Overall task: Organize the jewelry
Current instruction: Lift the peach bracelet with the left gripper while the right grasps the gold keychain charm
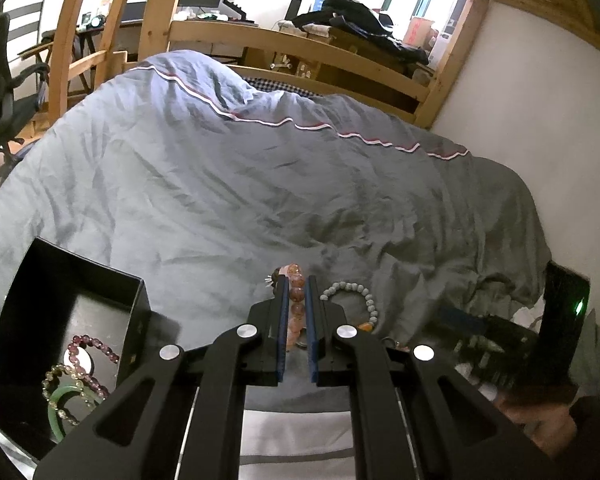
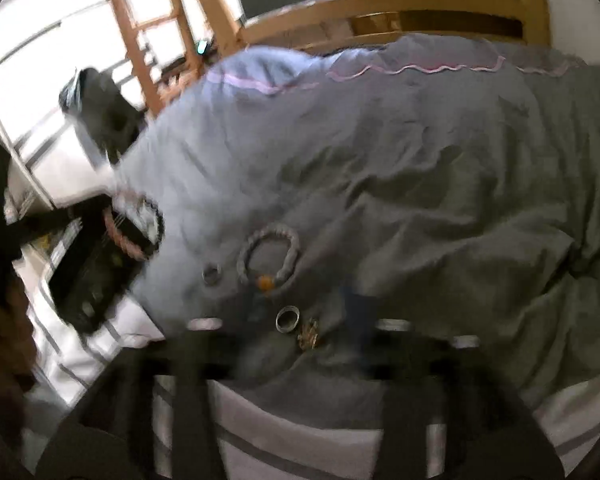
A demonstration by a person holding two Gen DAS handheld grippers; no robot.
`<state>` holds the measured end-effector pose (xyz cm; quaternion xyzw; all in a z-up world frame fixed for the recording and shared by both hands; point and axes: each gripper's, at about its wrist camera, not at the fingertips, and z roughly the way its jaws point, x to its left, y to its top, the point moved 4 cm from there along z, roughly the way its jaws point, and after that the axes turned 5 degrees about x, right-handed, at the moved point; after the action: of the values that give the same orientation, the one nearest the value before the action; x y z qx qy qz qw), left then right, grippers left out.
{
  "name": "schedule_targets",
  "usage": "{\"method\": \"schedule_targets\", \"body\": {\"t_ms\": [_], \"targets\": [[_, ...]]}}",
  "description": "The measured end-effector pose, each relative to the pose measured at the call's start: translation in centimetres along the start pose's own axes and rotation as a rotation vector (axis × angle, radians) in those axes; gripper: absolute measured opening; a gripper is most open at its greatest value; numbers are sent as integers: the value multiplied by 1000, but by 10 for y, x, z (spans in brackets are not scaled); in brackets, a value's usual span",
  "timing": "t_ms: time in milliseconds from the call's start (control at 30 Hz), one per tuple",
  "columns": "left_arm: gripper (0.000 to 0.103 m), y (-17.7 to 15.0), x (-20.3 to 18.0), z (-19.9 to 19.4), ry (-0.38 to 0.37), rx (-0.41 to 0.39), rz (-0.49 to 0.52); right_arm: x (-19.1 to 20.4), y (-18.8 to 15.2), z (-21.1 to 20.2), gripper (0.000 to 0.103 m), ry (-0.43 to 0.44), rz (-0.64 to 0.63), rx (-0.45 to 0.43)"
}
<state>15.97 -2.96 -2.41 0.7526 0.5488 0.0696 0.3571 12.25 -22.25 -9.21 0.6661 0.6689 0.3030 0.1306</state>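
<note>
One pink bead bracelet (image 1: 296,300) sits between the blue pads of the left gripper (image 1: 298,292), which is squeezed shut on it so it can be carried, likely to the black box (image 1: 136,300). That box waits just to the left of this gripper, open on top so things can drop in. Three bracelets lie in it: a purple bead one (image 1: 96,346), a pale bead one (image 1: 66,396) and a green bangle (image 1: 60,408).

Just right of the gripper tips, one grey bead bracelet (image 1: 358,294) rests on the blue-grey blanket (image 1: 260,184). In the blurry right wrist view, two rings show, one silver ring (image 2: 287,319) and one smaller ring (image 2: 211,273), plus a small gold piece (image 2: 309,336). They lie just ahead of the right gripper (image 2: 302,322), whose jaws look apart with nothing held between them.
</note>
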Motion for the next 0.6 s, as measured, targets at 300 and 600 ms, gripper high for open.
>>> {"method": "schedule_targets", "body": {"t_ms": [300,600], "targets": [[8,1,0,2,1,4,2,10,-21,36,12,-114,-139,133],[8,2,2,-5,3,-13,-3,-6,2,-17,12,7,-1,-96]]}}
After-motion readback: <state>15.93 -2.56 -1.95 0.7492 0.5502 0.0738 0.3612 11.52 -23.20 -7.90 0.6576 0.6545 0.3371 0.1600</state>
